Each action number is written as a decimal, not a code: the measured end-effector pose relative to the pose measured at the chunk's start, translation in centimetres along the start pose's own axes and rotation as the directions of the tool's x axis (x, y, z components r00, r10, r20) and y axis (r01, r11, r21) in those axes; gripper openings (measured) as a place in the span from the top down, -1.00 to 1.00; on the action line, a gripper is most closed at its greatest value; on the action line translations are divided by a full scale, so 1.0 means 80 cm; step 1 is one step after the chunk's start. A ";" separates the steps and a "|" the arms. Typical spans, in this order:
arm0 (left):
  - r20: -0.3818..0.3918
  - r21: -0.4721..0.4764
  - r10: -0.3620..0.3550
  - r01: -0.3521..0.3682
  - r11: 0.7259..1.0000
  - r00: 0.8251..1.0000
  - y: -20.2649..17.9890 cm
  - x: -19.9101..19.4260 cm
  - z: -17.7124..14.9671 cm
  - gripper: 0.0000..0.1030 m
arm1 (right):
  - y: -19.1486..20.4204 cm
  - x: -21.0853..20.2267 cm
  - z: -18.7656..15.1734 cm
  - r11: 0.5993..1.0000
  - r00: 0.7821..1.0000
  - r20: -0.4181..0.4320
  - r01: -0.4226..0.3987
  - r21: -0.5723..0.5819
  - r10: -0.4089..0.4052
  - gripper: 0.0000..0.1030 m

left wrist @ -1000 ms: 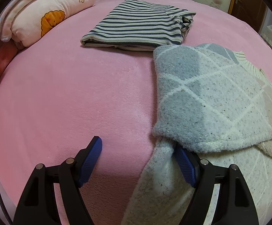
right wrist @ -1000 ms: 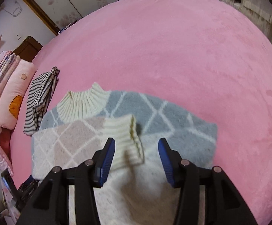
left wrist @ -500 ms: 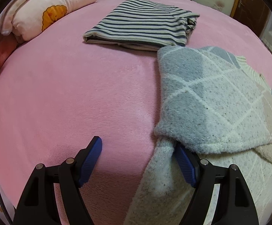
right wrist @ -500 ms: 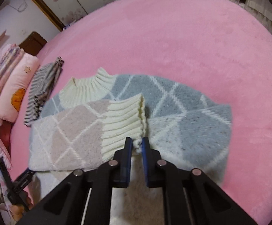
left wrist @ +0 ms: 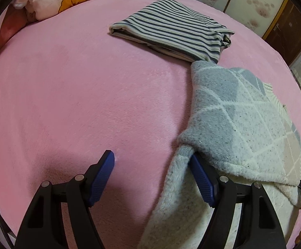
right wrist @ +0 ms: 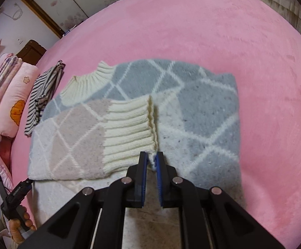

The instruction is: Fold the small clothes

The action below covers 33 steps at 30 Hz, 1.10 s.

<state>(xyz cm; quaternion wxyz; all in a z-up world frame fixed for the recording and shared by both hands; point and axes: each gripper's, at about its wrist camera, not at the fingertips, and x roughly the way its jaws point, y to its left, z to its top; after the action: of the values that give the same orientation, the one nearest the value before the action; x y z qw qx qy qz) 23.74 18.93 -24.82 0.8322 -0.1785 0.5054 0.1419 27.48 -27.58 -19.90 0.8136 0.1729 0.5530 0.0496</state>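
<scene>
The right tongs are clamped on a thin corner of the cuff — so little knit that a pull could slip it free and drop the sleeve back. The left tongs are closing, still wide, on the sweater; one pad sits under its left fold, the other on bare bed. They may pinch only one layer and drag the fold askew. The sweater lies half-folded near the bed's middle, just beside the striped top at its far corner, which a careless sweep could disturb.
</scene>
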 end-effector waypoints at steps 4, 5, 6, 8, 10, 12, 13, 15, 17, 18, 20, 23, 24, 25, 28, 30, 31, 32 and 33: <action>-0.002 0.004 0.007 -0.007 1.000 1.000 -0.001 0.005 0.000 -0.44 | 0.003 -0.001 -0.005 1.000 1.000 0.021 0.015 0.000 -0.015 0.84; -0.003 0.007 0.010 -0.010 1.000 1.000 -0.001 0.007 0.001 -0.44 | 0.004 -0.005 -0.006 1.000 0.999 0.031 0.022 -0.003 -0.021 0.84; -0.001 0.009 0.013 -0.013 1.000 1.000 -0.001 0.008 0.000 -0.44 | 0.004 -0.007 -0.007 1.000 0.999 0.038 0.029 -0.006 -0.029 0.86; 0.004 0.011 0.018 -0.018 1.000 1.000 -0.004 0.007 -0.002 -0.44 | 0.004 -0.015 -0.009 0.998 0.996 0.059 0.065 -0.013 -0.064 1.00; 0.005 0.012 0.017 -0.017 1.000 1.000 -0.006 0.009 -0.003 -0.44 | -0.006 -0.023 -0.010 0.994 0.991 0.082 0.107 -0.003 -0.107 1.00; 0.005 0.021 0.023 -0.023 1.000 1.000 -0.007 0.011 -0.003 -0.44 | -0.020 -0.027 -0.010 0.995 0.992 0.075 0.103 0.016 -0.104 1.00; 0.004 0.030 0.029 -0.029 0.999 1.000 -0.009 0.012 -0.004 -0.44 | -0.027 -0.028 -0.011 0.997 0.995 0.066 0.075 0.027 -0.077 1.00; 0.005 0.040 0.039 -0.039 0.998 0.999 -0.011 0.011 -0.006 -0.44 | -0.030 -0.031 -0.012 0.999 0.997 0.053 0.046 0.026 -0.047 1.00; 0.007 0.046 0.047 -0.048 0.998 0.999 -0.013 0.010 -0.007 -0.44 | -0.029 -0.034 -0.012 1.000 0.998 0.054 0.014 0.028 -0.016 1.00; 0.007 0.050 0.052 -0.052 0.997 0.999 -0.015 0.009 -0.008 -0.44 | -0.026 -0.035 -0.011 1.000 0.998 0.059 0.015 0.023 -0.016 1.00; 0.008 0.065 0.061 -0.062 0.996 0.998 -0.020 0.006 -0.009 -0.45 | -0.018 -0.036 -0.011 1.000 0.998 0.061 0.006 0.009 -0.007 0.99; 0.007 0.114 0.076 -0.077 0.991 0.997 -0.029 0.001 -0.013 -0.45 | -0.002 -0.032 -0.012 1.000 0.998 0.059 0.014 -0.027 -0.013 0.99; 0.007 0.128 0.083 -0.083 0.988 0.997 -0.031 -0.001 -0.014 -0.47 | 0.003 -0.032 -0.012 0.999 0.998 0.061 0.022 -0.041 -0.020 0.99; 0.007 0.141 0.087 -0.087 0.986 0.996 -0.033 -0.004 -0.015 -0.50 | 0.008 -0.032 -0.013 0.998 0.998 0.061 0.031 -0.056 -0.027 0.99; 0.012 0.160 0.097 -0.097 0.982 0.995 -0.034 -0.014 -0.021 -0.51 | 0.018 -0.036 -0.019 0.995 0.997 0.068 0.038 -0.087 -0.032 0.99; 0.018 0.169 0.095 -0.097 0.981 0.995 -0.036 -0.024 -0.028 -0.52 | 0.024 -0.041 -0.024 0.994 0.997 0.075 0.042 -0.102 -0.034 0.99; 0.022 0.174 0.096 -0.098 0.980 0.995 -0.037 -0.029 -0.031 -0.52 | 0.025 -0.045 -0.026 0.993 0.996 0.078 0.042 -0.108 -0.034 0.99; 0.025 0.179 0.096 -0.099 0.979 0.995 -0.038 -0.035 -0.036 -0.52 | 0.026 -0.048 -0.028 0.993 0.996 0.083 0.041 -0.112 -0.032 0.99; 0.028 0.185 0.095 -0.098 0.978 0.995 -0.038 -0.042 -0.041 -0.52 | 0.028 -0.051 -0.030 0.992 0.996 0.087 0.041 -0.116 -0.031 0.99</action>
<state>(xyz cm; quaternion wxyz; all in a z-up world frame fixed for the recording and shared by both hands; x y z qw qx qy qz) 20.93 14.61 -22.74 0.8422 -0.0736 0.5165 0.1359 23.92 -26.04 -16.32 0.8460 0.1164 0.5168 0.0599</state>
